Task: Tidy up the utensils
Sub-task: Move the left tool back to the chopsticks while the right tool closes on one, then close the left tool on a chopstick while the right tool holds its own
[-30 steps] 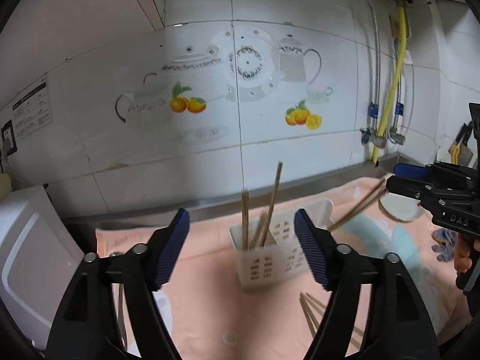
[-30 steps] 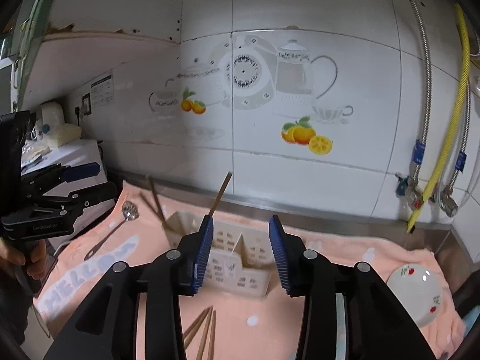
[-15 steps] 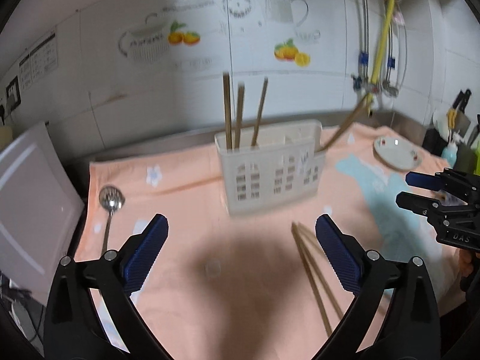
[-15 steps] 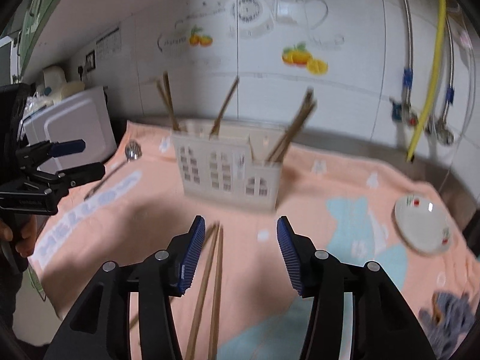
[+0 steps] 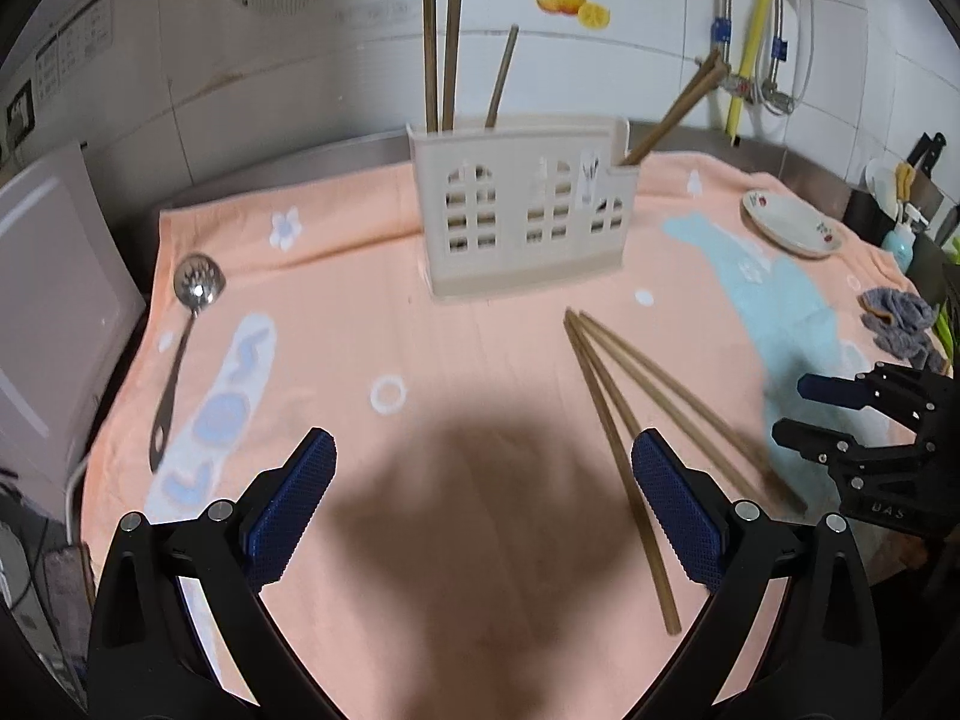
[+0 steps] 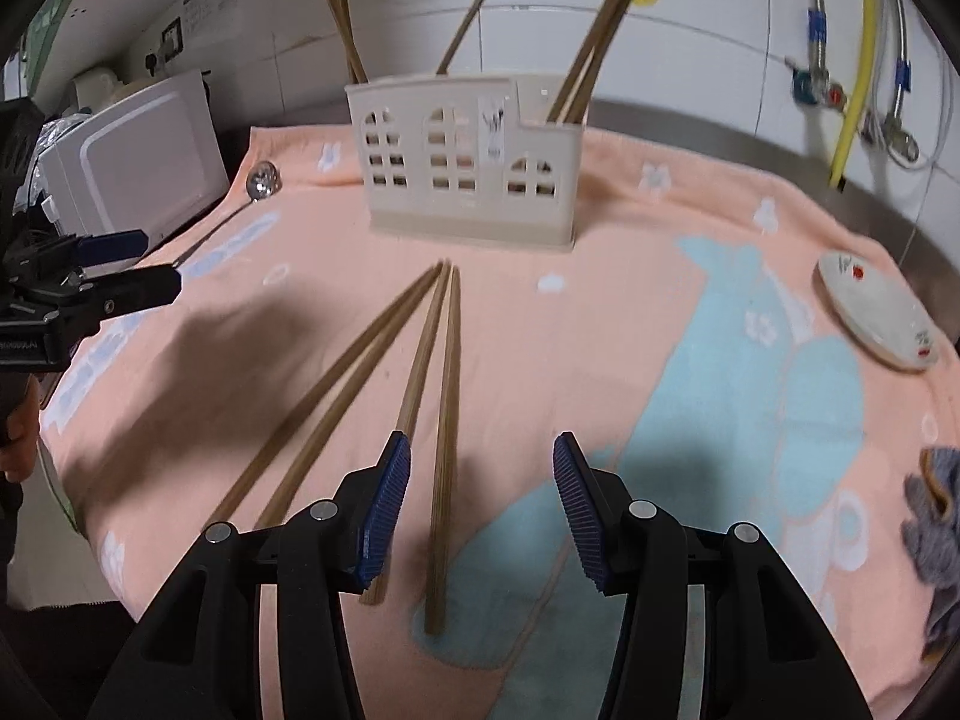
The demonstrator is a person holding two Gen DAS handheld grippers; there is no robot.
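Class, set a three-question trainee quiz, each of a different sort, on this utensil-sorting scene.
1. True or false: both the left gripper and right gripper are open and empty.
2. How many loose wooden chopsticks lie on the peach towel?
3. The slotted metal spoon lies: A) in the cream plastic utensil caddy; B) on the towel; C) on the white floral plate.

Key: 1 true; 2 three; 3 B.

chopsticks (image 6: 420, 372) on towel (image 6: 600, 360) before holder (image 6: 468, 162), ladle (image 5: 180, 354) left, plate (image 6: 870, 312) right
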